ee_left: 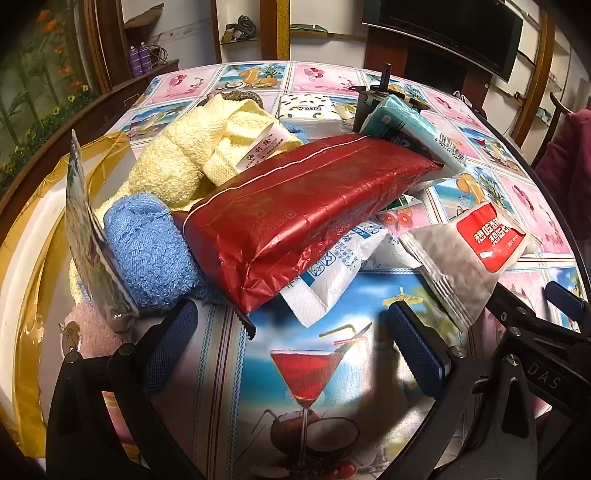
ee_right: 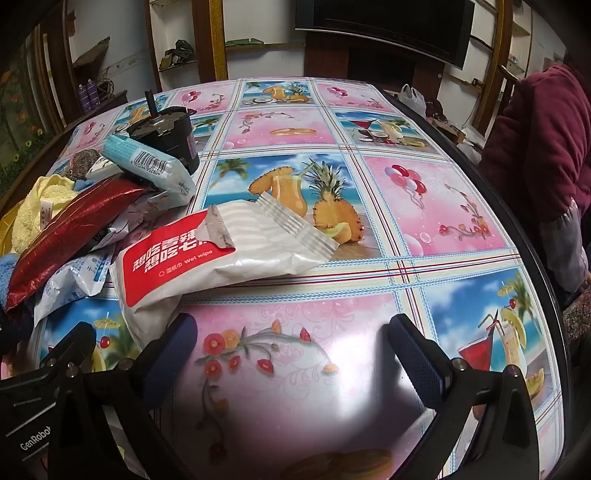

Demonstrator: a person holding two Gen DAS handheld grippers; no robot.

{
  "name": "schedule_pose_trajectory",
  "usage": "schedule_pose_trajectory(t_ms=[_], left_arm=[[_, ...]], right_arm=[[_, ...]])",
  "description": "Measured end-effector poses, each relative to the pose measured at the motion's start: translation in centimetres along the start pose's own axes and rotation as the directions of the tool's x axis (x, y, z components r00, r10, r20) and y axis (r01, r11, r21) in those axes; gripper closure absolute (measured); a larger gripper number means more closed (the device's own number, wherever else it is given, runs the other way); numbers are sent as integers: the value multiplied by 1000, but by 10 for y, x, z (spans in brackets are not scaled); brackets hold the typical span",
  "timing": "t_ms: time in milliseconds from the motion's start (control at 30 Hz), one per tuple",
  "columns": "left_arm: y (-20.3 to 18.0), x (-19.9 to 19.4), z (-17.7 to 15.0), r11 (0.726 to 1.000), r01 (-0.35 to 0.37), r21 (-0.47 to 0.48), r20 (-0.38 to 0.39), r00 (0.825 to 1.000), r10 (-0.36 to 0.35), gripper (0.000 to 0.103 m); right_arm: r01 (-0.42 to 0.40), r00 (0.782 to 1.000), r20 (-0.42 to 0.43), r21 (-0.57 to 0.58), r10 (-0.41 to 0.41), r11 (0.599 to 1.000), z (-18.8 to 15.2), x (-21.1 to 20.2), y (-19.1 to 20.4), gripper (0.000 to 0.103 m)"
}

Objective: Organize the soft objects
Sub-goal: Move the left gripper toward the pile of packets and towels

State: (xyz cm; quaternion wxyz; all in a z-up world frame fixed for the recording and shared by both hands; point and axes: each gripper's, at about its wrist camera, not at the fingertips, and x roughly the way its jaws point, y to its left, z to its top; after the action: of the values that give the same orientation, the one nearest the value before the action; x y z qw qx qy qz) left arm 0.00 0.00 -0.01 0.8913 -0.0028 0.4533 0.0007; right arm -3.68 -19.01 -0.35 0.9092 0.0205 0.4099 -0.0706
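Both grippers gape empty; only the left wrist view shows the blue towel [ee_left: 147, 243].

Home living room: wall shelves [ee_right: 243, 42], television [ee_right: 384, 26], picture-print tablecloth [ee_right: 424, 206] on table.

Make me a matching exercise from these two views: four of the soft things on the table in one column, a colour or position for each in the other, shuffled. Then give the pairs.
Things
1. rolled towel
2. long tissue pack
3. wet wipe pack
4. fluffy towel

Descriptions
A. pale yellow, with a white sewn-in label
B. white with a red panel, lying nearest the right gripper
C. blue, beside a standing flat packet
D. shiny red, lying across the top of the pile

Pairs: 1-C, 2-D, 3-B, 4-A
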Motion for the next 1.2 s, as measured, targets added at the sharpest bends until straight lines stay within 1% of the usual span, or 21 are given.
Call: schedule_pose_trajectory(t_ms=[167, 233, 300, 400, 467, 533, 600, 633, 667, 733, 800, 833, 867, 933, 1000, 1033, 1067, 1100, 1133, 1200], left_arm=[[2, -6, -8, 1000, 7, 8, -25, 1000, -7, 0], [5, -12, -18, 1000, 4, 5, -30, 1000, -4, 0], [3, -18, -26, 1000, 7, 12, -11, 1000, -7, 0], [-1, -22, -32, 1000, 17, 26, -24, 1000, -16, 0], [-3, -20, -26, 1000, 14, 26, -29, 999, -14, 0], [-2, -21, -26, 999, 22, 31, -42, 999, -21, 0], [-1, -24, -28, 997, 49, 53, -82, 996, -44, 0], [-1, -27, -31, 996, 64, 55, -88, 994, -59, 0], [2, -33, -35, 994, 96, 48, -87, 992, -92, 2], [9, -53, -43, 982, 183, 37, -55, 982, -181, 3], [15, -78, -47, 976, 207, 73, 17, 978, -208, 3], [19, -88, -47, 974, 211, 86, 51, 975, -216, 3], [26, -101, -46, 973, 207, 100, 102, 971, -217, 3], [48, -125, -39, 981, 164, 105, 219, 958, -184, 3], [71, -129, -24, 986, 144, 84, 250, 955, -160, 3], [82, -125, -15, 987, 146, 68, 237, 958, -159, 3], [90, -116, -5, 987, 153, 56, 202, 966, -162, 3], [97, -106, 4, 985, 164, 45, 154, 973, -169, 3], [101, -95, 11, 983, 180, 31, 108, 977, -182, 3], [104, -71, 28, 977, 211, -11, 40, 977, -211, 3]], right_arm=[[-8, 1000, -6, -2, 8, 1000, 0, 0, -1, 0], [-20, 1000, -19, -17, 19, 1000, -3, -2, -2, 0], [-20, 999, -40, -23, 19, 1000, -6, -5, -2, 0], [-7, 998, -66, -11, 6, 1000, -12, -10, -2, 0], [0, 997, -80, 0, 0, 1000, -23, -21, -7, 0], [-3, 996, -94, 0, 3, 1000, -21, -18, -8, 0], [-18, 994, -105, -17, 16, 1000, -25, -21, -9, 0], [-24, 994, -109, -27, 21, 999, -26, -21, -10, 0], [-31, 993, -113, -37, 27, 999, -27, -23, -10, 0], [-48, 992, -117, -57, 41, 997, -31, -26, -11, 0], [-58, 992, -120, -69, 49, 996, -32, -27, -12, 0], [-61, 991, -121, -77, 52, 995, -33, -27, -12, 0], [-67, 991, -122, -85, 57, 994, -33, -28, -12, 0], [-79, 991, -118, -102, 67, 992, -34, -28, -12, 0], [-85, 993, -97, -110, 74, 990, -37, -30, -13, 0], [-87, 993, -90, -111, 77, 990, -38, -30, -13, 0], [-90, 993, -91, -113, 79, 990, -38, -31, -13, 0], [-91, 993, -91, -114, 81, 989, -38, -31, -14, 0], [-92, 993, -90, -114, 82, 989, -38, -31, -14, 0], [-93, 993, -90, -113, 83, 989, -38, -30, -14, 0]])
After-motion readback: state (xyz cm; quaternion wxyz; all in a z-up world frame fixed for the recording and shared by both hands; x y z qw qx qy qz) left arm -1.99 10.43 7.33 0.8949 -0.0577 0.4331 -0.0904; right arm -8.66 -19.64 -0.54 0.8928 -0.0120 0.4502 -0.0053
